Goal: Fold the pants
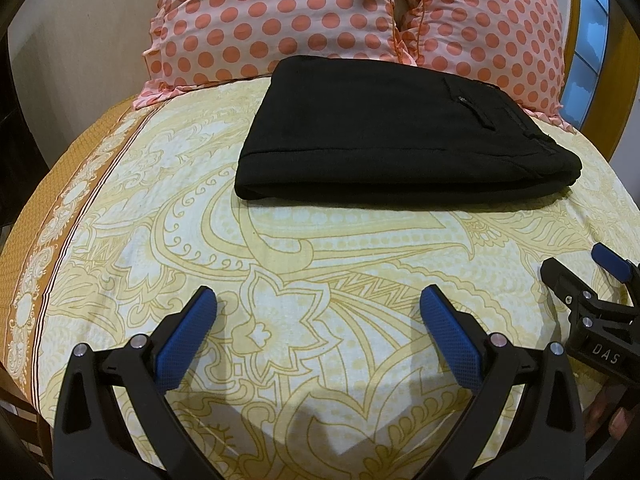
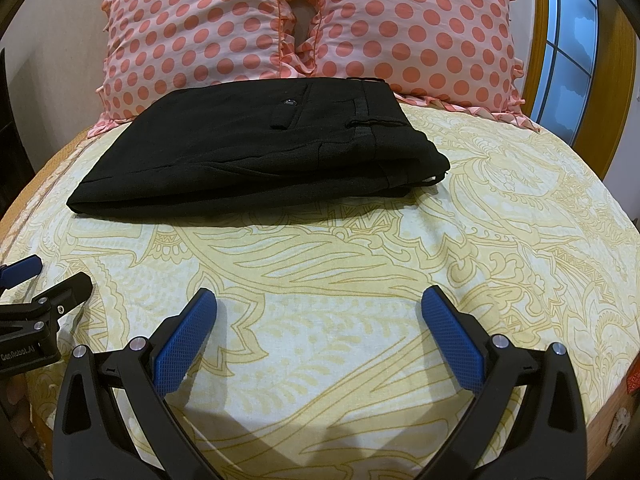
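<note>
Black pants (image 1: 392,132) lie folded into a flat rectangle on the bed, just in front of the pillows; they also show in the right wrist view (image 2: 256,148), with a pocket button and belt loops facing up. My left gripper (image 1: 318,300) is open and empty, held above the sheet well short of the pants. My right gripper (image 2: 319,300) is open and empty too, also short of the pants. Each gripper shows at the edge of the other's view: the right gripper (image 1: 576,268) and the left gripper (image 2: 52,276).
The bed carries a yellow patterned sheet (image 1: 280,264) with an orange border at the left (image 1: 36,248). Two pink pillows with orange dots (image 2: 192,24) (image 2: 416,28) stand behind the pants. A wooden headboard and a window (image 2: 572,40) are at the right.
</note>
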Available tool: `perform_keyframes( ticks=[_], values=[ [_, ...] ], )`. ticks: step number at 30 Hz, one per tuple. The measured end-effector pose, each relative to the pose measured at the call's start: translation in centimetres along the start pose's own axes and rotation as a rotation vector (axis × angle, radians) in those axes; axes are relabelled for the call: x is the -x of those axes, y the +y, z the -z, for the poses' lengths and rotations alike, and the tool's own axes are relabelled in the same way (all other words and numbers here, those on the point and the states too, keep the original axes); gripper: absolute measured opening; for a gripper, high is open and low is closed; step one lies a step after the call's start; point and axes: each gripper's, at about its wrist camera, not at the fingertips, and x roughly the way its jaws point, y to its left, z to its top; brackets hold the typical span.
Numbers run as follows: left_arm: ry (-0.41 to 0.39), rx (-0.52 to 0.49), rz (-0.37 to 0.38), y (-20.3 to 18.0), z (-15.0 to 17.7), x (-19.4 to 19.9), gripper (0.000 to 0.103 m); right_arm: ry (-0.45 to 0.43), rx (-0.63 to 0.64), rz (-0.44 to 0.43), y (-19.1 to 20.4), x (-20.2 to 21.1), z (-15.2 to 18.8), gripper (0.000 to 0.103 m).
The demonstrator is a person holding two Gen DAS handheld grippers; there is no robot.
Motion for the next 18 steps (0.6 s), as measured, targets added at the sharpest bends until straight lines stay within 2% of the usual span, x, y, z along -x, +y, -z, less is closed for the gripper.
perform_keyframes(
  ticks=[18],
  values=[
    [-0.023, -0.012, 0.008, 0.11, 0.03, 0.19, 0.101, 0.0, 0.0, 0.0, -0.02, 0.0, 0.0, 0.102]
  ],
)
